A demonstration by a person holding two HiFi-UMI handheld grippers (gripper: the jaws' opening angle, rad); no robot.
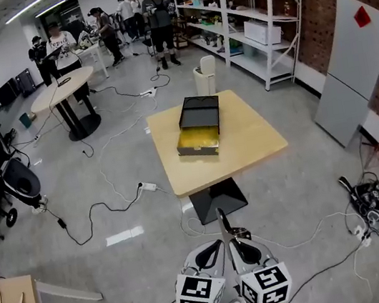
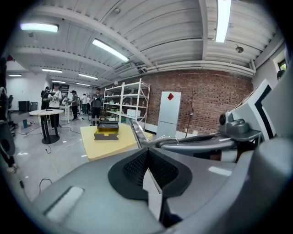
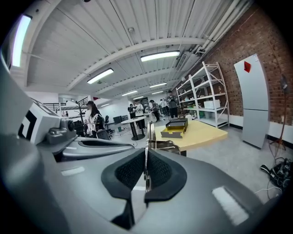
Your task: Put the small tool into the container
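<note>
With the right gripper (image 1: 241,245) clamped on the thin metal tool (image 1: 223,222) and the left gripper (image 1: 209,252) closed on nothing beside it, the carrying step seemed under way, and the next move likely called for reaching the open box (image 1: 200,127) on the table (image 1: 250,145), well ahead, then letting go.
</note>
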